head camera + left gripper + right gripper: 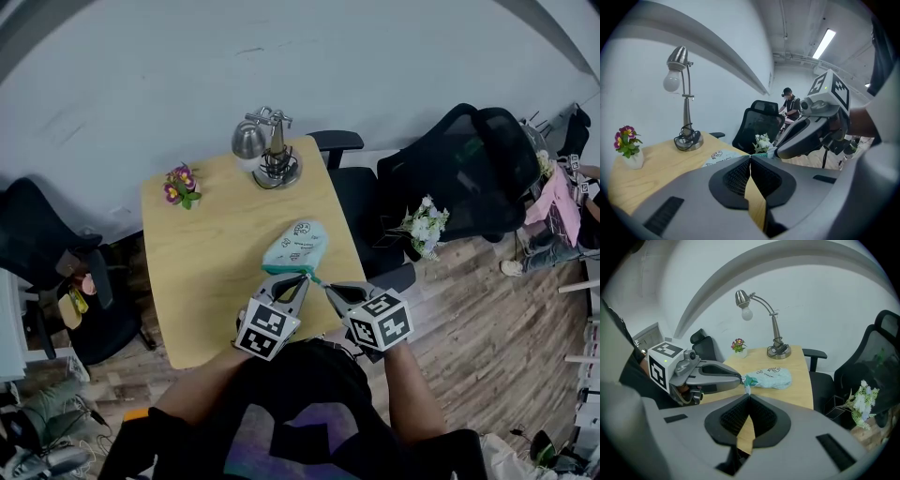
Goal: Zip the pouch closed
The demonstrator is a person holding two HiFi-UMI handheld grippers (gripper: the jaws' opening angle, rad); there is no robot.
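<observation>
A pale teal pouch (296, 246) with small printed pictures lies on the wooden table (202, 272), its near end towards me. My left gripper (302, 276) is shut on that near end; in the right gripper view its tips (739, 378) pinch the pouch's (771, 378) corner. My right gripper (327, 286) sits just right of it, shut on a thin zipper tab (747, 390) that runs from the pouch end into the closed jaws (748, 396). In the left gripper view the jaws meet with no gap, and only a bit of pouch (717, 158) shows beyond them.
A chrome desk lamp (267, 150) stands at the table's far edge, and a small pot of purple flowers (181, 185) at the far left. Black office chairs (469, 169) and white flowers (424, 225) are to the right. A person (789, 104) stands far behind.
</observation>
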